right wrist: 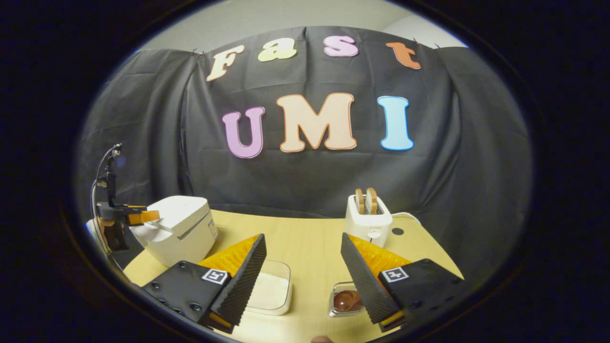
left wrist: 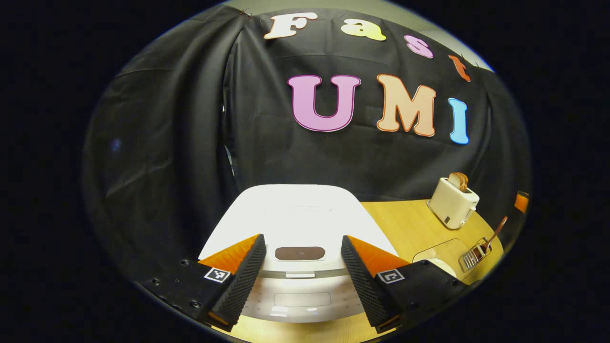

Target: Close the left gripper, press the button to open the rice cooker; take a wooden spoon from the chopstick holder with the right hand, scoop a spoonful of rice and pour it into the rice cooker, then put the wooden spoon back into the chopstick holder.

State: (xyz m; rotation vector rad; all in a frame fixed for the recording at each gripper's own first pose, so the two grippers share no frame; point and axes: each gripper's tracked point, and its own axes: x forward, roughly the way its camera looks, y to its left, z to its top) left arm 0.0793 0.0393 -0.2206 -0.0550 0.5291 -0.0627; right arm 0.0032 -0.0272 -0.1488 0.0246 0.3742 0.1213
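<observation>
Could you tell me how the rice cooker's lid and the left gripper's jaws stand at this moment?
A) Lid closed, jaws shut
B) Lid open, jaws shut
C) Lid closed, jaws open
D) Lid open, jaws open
C: in the left gripper view the rice cooker has its lid down flat, and the left gripper has its jaws spread wide on either side of the cooker's front, not touching the button.

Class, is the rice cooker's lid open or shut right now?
Shut: the rice cooker lid lies flat on its body, only a thin seam showing.
</observation>
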